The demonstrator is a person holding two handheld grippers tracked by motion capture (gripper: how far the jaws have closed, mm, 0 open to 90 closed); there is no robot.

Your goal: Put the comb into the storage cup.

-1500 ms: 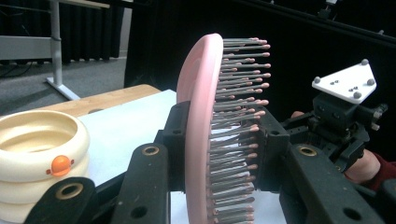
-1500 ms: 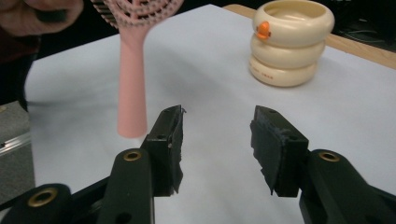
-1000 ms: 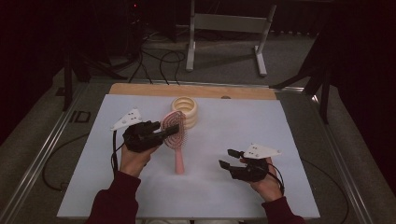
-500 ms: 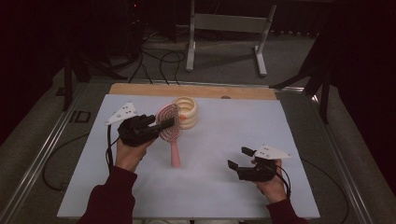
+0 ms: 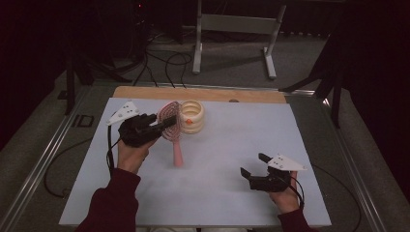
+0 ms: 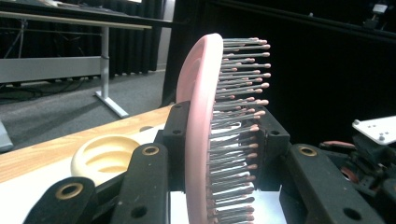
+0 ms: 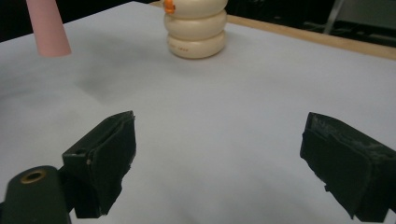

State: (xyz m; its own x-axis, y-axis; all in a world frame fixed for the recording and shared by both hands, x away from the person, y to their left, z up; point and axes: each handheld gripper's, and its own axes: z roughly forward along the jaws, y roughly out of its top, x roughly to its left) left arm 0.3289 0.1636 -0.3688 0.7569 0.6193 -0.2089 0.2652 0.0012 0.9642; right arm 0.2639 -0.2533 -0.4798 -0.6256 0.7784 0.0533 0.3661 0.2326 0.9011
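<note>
table [image 5: 309,145]: white sheet, bare around the right hand.
cream holder [image 5: 192,116]: stands at twelve o'clock, touching or just behind the brush head; well apart from the right gripper, at its eleven o'clock.
pink hairbrush [image 5: 173,130]: long axis twelve to six, handle hanging toward six.
left gripper [image 5: 157,124]: nearer; clamped on the brush head, bristles [image 6: 238,116] between its pads.
right gripper [image 5: 251,165]: jaws have just been opening, wide now, nothing between them.

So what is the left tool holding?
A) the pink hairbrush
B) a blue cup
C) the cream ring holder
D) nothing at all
A: the left tool is clamped on the head of the pink hairbrush, whose handle hangs down toward the table, beside the cream ring holder.
</note>
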